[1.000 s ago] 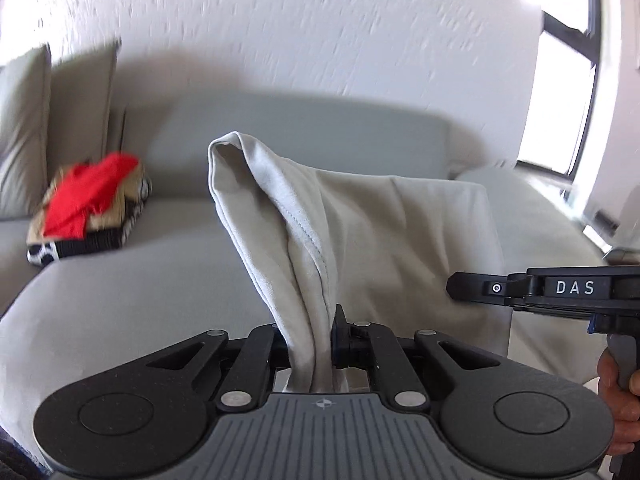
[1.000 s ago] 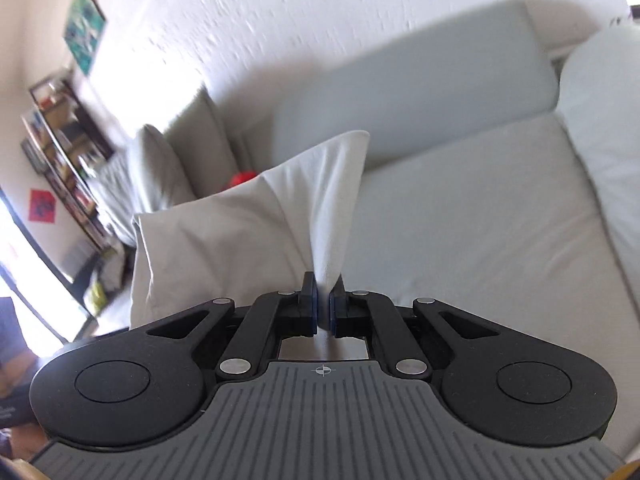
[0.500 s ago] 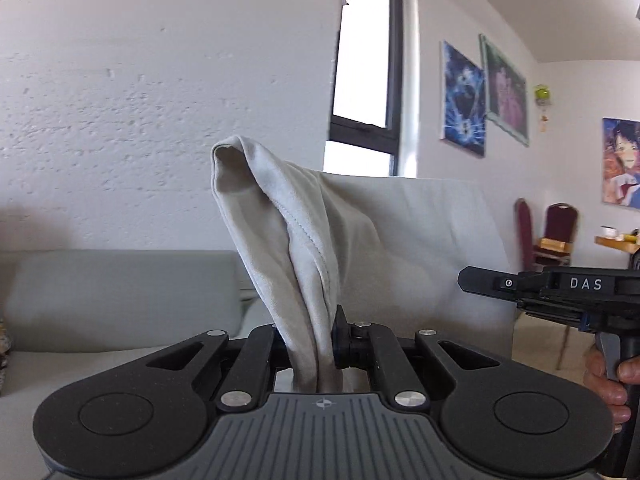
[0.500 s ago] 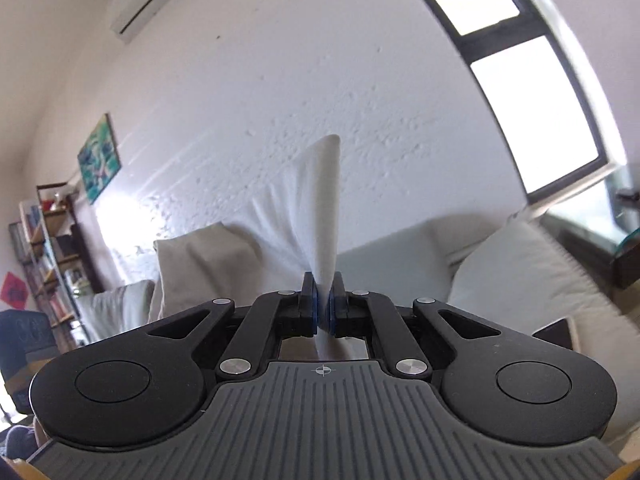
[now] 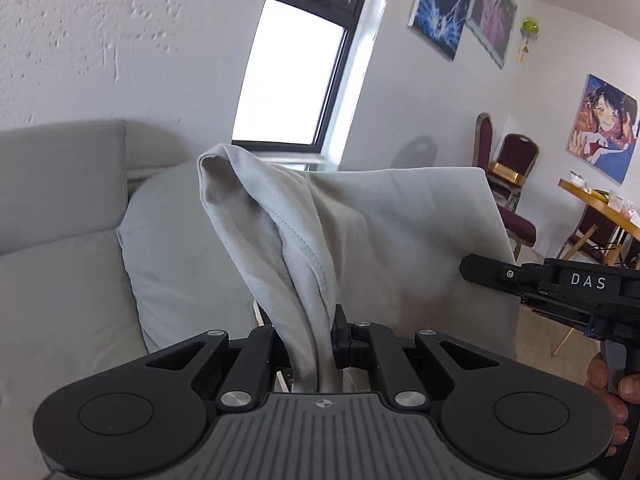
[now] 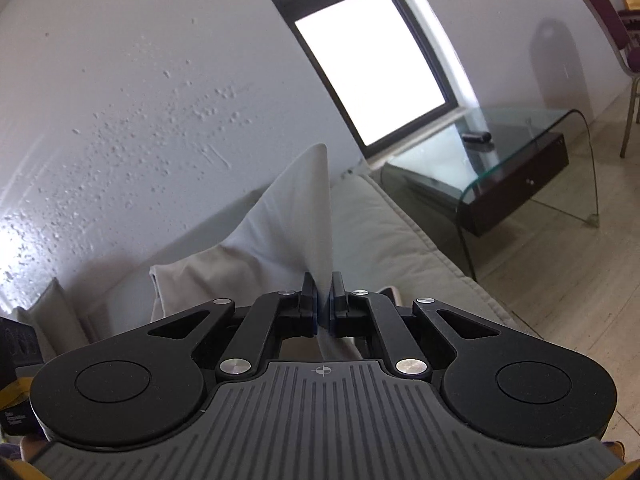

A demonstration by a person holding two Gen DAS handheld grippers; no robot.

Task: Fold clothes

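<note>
A pale grey garment (image 5: pixel 384 240) hangs stretched in the air between both grippers, above a grey sofa (image 5: pixel 60 264). My left gripper (image 5: pixel 316 344) is shut on a bunched, hemmed corner of it. My right gripper (image 6: pixel 323 304) is shut on another corner of the garment (image 6: pixel 296 216), which rises in a point above the fingers. In the left wrist view the right gripper (image 5: pixel 496 274) pokes in from the right edge at the cloth's side, with a hand (image 5: pixel 616 396) on its handle.
A glass side table (image 6: pixel 500 160) with a dark remote on it stands beside the sofa's end, under a window (image 6: pixel 372 68). Purple chairs (image 5: pixel 512 184) and a wooden table (image 5: pixel 600 208) stand at the far right. Posters hang on the white wall.
Both grippers have swung right and upward with the garment: the views went from the sofa seat and the red clothes pile to the window, wall and dining corner. Grips unchanged.
</note>
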